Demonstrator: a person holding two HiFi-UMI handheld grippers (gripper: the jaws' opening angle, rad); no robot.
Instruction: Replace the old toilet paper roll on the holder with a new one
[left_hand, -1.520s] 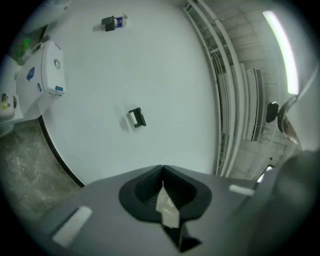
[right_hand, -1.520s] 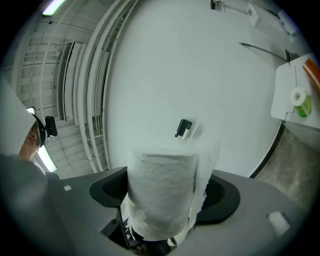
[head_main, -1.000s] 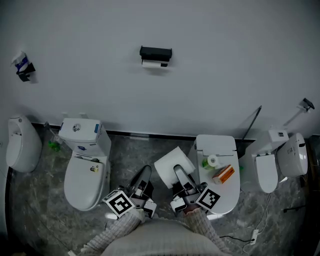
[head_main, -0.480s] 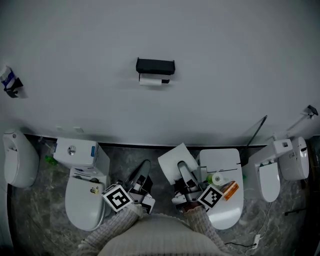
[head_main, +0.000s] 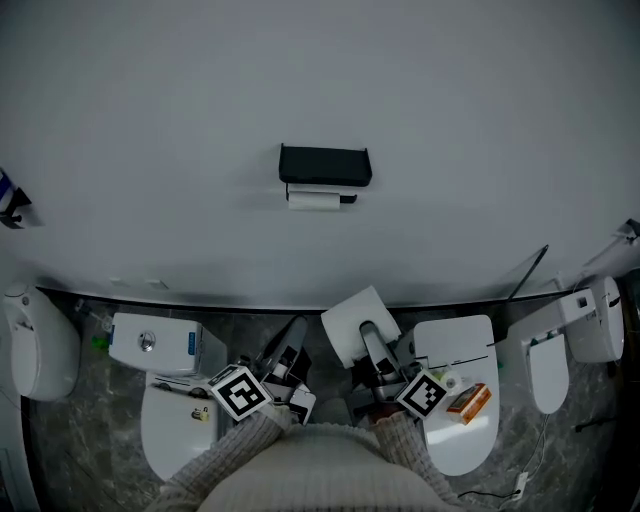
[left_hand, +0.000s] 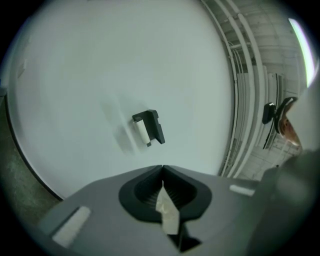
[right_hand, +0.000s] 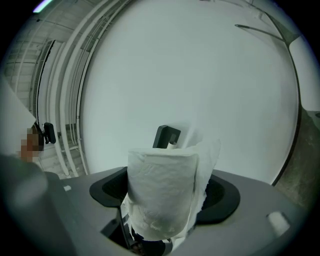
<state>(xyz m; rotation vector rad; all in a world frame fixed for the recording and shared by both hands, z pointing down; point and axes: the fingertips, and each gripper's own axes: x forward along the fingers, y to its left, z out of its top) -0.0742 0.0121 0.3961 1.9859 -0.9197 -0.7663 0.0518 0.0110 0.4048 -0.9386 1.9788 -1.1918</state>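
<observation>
Softness governs both rolls, I judge. Farthest left, the left hand-held gripper (left_hand: 162, 170) has its jaws closed together on nothing but a scrap of tissue (left_hand: 167, 215), thin enough to tear at a tug. Ahead on the white wall (head_main: 150, 120) hangs the black holder (head_main: 325, 165). The old roll (head_main: 313, 201) sits just under its cover, well apart from both grippers. It is nearly spent and should weigh almost nothing; it is best pinched across its middle, though how its spindle is fixed is too small to tell. To the right, the right hand-held gripper (head_main: 365, 335) is clamped on the new roll (right_hand: 162, 192), which stands upright between the jaws. That roll is light, squashy and easily dented, so a gentle squeeze across the body suits it.

In looks, the old roll is slim and white, lying level beneath the boxy cover. The new roll is fat, white and quilted, with a loose sheet (right_hand: 207, 155) standing up at its right side. It is held low before the person, between the left toilet (head_main: 170, 430) and the right toilet (head_main: 450, 450).
</observation>
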